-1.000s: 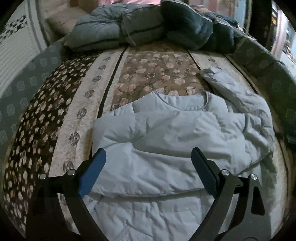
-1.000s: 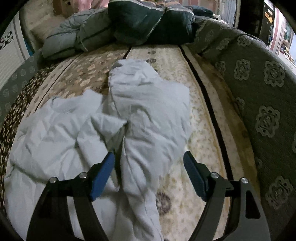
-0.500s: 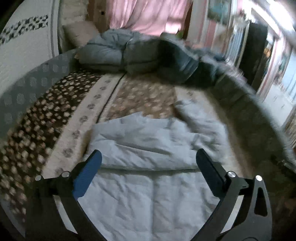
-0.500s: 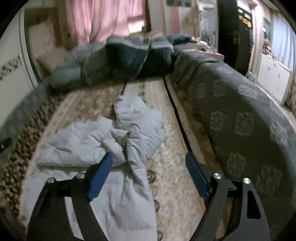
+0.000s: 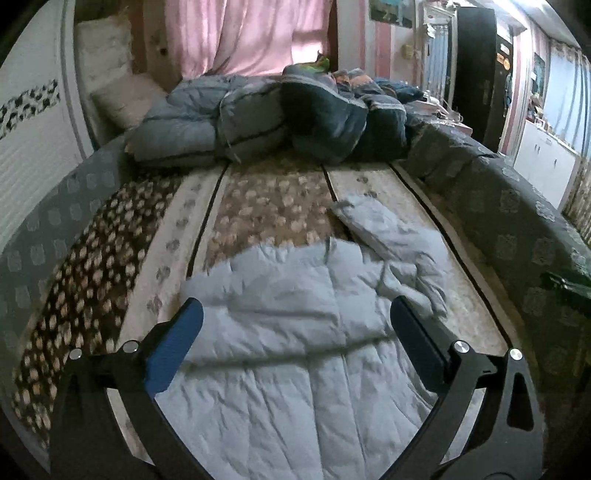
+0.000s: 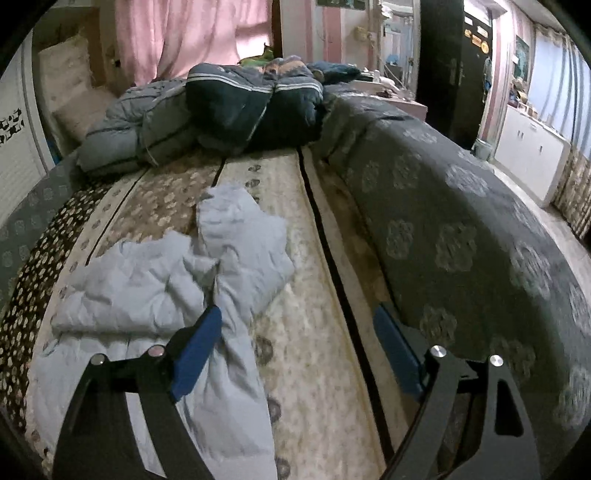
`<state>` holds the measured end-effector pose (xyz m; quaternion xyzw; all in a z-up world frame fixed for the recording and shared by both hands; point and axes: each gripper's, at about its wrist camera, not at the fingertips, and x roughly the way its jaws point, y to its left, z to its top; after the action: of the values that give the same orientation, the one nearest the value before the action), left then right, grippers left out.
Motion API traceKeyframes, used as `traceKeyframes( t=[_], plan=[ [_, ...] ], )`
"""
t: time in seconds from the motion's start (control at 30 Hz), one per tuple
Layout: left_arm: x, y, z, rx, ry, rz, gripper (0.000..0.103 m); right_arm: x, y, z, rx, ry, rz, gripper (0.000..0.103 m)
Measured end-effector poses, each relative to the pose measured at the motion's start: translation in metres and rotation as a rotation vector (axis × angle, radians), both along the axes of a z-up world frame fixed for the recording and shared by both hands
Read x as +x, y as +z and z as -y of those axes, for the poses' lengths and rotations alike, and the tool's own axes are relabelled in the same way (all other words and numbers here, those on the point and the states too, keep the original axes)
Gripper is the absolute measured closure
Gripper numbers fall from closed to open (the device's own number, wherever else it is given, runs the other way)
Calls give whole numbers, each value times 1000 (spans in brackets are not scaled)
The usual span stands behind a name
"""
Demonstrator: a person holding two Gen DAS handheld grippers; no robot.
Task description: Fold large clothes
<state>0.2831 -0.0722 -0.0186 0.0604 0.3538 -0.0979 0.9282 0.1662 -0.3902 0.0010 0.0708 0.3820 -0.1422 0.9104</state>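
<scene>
A pale blue padded jacket (image 5: 295, 332) lies spread on the flowered bed cover (image 5: 258, 206). Its left sleeve is folded across the chest. Its right sleeve (image 5: 388, 236) lies crumpled toward the far right. My left gripper (image 5: 295, 332) is open and empty, held above the jacket's body. In the right wrist view the jacket (image 6: 147, 295) lies at the left, with the loose sleeve (image 6: 240, 240) stretching away. My right gripper (image 6: 295, 332) is open and empty, above the bed cover (image 6: 306, 295) to the right of the jacket.
A pile of grey and dark blue quilts (image 5: 277, 118) lies at the far end of the bed. A grey patterned blanket (image 6: 461, 240) forms a ridge along the right side. Pillows (image 5: 118, 96) stand at the far left. Pink curtains (image 5: 251, 33) hang behind.
Both grippers have pulled back and tilted up from the jacket, so more of the room shows. Both stayed open. The jacket lies as before.
</scene>
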Motion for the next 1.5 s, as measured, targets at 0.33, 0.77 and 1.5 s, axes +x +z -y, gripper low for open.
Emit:
traceKeyframes(
  t=[0.33,0.77,1.5],
  plan=[
    [128,-38,10,99,14,-59,3,161,-58,-29,-29,127,-151,19],
    [164,-170,-25,85,15,-245,3,279,-180,-85,-121,158,-371,14],
    [138,-193,-26,133,12,-308,4,160,-154,33,-199,176,-356,86]
  ],
)
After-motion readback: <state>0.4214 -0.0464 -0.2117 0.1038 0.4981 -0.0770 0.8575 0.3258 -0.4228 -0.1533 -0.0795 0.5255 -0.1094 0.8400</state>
